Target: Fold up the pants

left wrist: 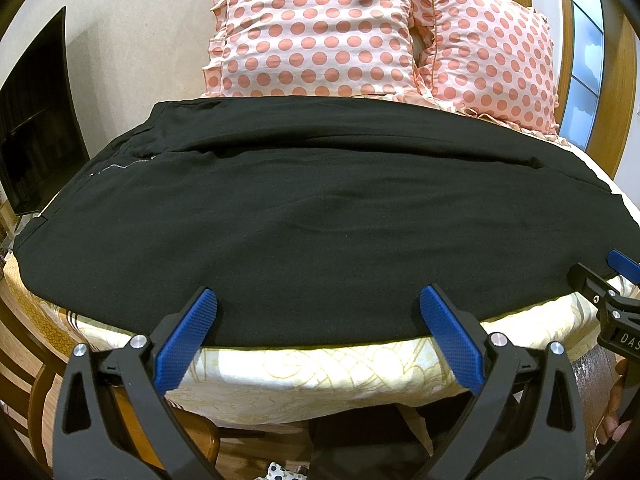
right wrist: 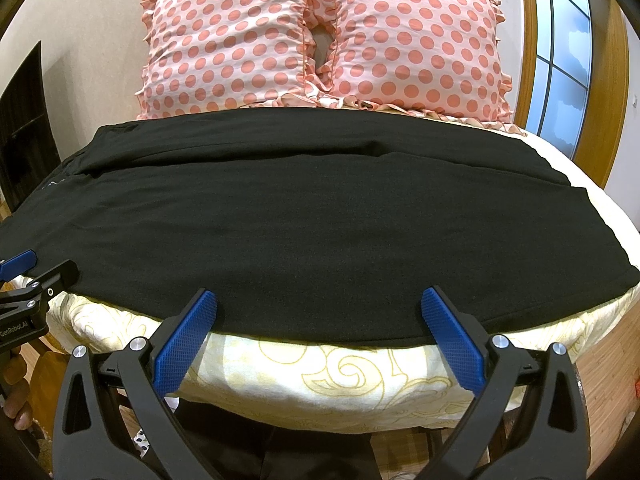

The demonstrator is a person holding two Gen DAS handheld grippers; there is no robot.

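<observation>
Black pants (left wrist: pixel 304 216) lie flat across the bed, waist with a zipper (left wrist: pixel 124 166) to the left and leg hems to the right; they also show in the right wrist view (right wrist: pixel 312 220). My left gripper (left wrist: pixel 318 300) is open and empty, its blue fingertips at the pants' near edge. My right gripper (right wrist: pixel 320 300) is open and empty at the same near edge, further right. Each gripper shows at the other view's side: the right one (left wrist: pixel 616 280) and the left one (right wrist: pixel 24 268).
Two pink polka-dot pillows (left wrist: pixel 312 28) (right wrist: pixel 416 40) stand behind the pants. The bed has a cream patterned sheet (left wrist: pixel 320 368). A dark screen (left wrist: pixel 36 120) stands at the left, a wood-framed window (right wrist: pixel 560 60) at the right. Wooden floor lies below.
</observation>
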